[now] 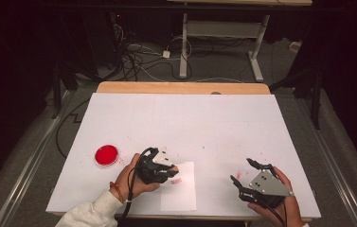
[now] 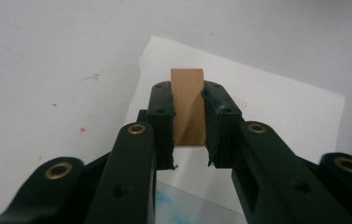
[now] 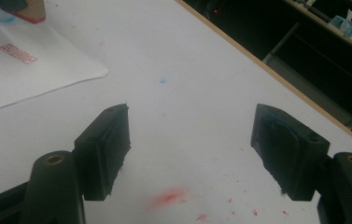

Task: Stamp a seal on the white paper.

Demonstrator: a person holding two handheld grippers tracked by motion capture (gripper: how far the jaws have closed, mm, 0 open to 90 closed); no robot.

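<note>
My left gripper [image 1: 172,169] is shut on a small wooden stamp block [image 2: 188,106], held just above a white sheet of paper [image 1: 181,196] near the table's front edge. A red rectangular stamp print [image 1: 176,180] lies on that sheet, and in the right gripper view the print [image 3: 17,53] has the stamp's red-edged base [image 3: 30,13] hovering beyond it. A round red ink pad [image 1: 106,154] sits to the left of the left hand. My right gripper [image 1: 245,173] stands open over the bare table at the front right, with nothing between its fingers.
The table is covered in white [image 1: 185,123] with faint red and blue ink specks, and a wooden edge [image 1: 181,88] runs along the far side. Beyond it are a desk frame [image 1: 221,42] and loose cables [image 1: 138,59] on the floor.
</note>
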